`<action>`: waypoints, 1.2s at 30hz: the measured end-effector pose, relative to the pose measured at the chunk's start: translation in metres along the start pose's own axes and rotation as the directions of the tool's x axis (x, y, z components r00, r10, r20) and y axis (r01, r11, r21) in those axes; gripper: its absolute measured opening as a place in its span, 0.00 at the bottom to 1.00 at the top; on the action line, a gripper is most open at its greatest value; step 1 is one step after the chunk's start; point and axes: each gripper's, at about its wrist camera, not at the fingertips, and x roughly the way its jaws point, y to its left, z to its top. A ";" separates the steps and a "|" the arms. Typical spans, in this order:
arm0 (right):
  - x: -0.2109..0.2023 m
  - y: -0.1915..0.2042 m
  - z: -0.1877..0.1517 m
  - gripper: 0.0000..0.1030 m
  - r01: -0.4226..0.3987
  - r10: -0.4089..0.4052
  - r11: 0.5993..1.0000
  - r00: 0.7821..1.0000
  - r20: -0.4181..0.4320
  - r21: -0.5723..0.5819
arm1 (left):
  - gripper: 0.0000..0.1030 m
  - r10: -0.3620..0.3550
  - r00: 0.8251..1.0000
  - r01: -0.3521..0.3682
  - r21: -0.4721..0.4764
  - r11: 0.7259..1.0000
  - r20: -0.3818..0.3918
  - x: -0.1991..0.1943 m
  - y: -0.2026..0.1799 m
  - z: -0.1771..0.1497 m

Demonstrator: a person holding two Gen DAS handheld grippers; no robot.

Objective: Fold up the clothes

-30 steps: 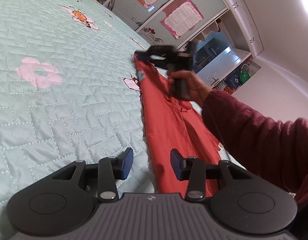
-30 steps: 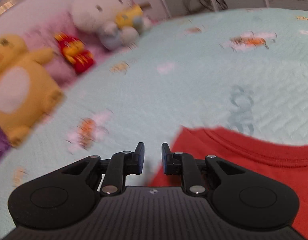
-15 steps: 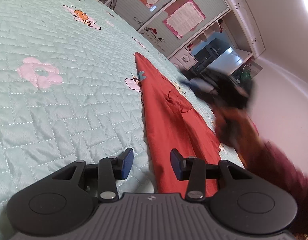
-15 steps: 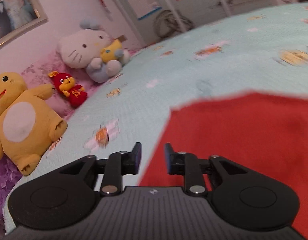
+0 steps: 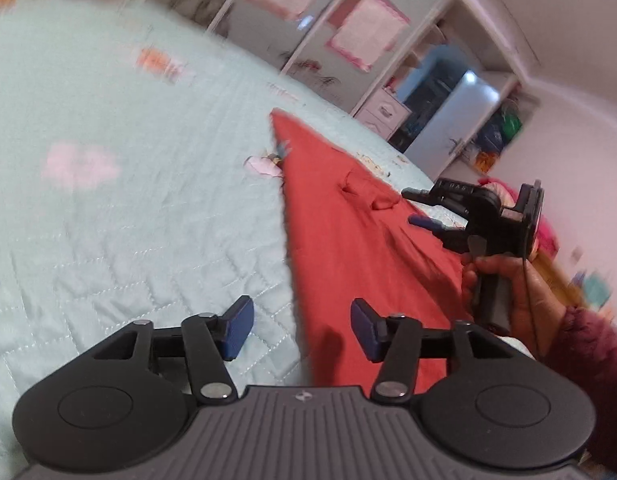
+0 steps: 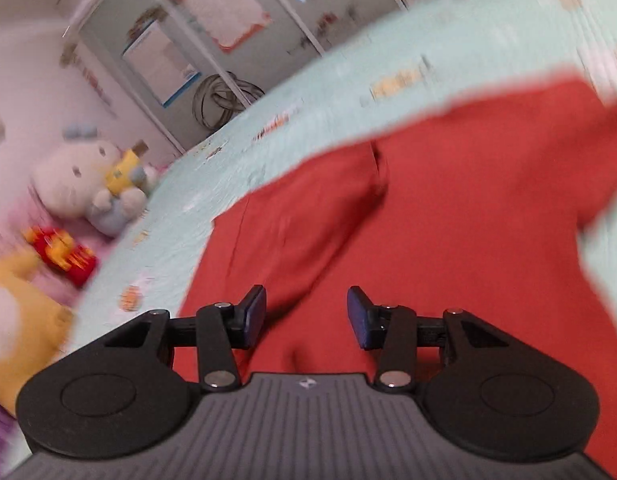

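A bed (image 5: 108, 208) with a pale green quilt (image 6: 348, 60) fills both views. At its head sit a white plush (image 6: 82, 184), a small red plush (image 6: 62, 254) and a yellow plush (image 6: 16, 320). Behind stand wardrobe doors (image 5: 292, 12) with pink posters (image 5: 364, 32). A coil of hoops (image 6: 220, 100) leans there.

Bed under a pale mint quilted cover (image 5: 108, 216) with small cartoon prints; red garment (image 5: 348, 240) spread flat on it; plush toys (image 6: 92, 184) along one edge, blurred.
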 end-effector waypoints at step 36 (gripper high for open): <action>-0.018 0.018 0.004 0.01 -0.021 -0.025 0.890 0.995 -0.093 -0.455 | 0.57 -0.060 0.998 0.059 -0.042 0.997 -0.003 0.008 0.009 -0.001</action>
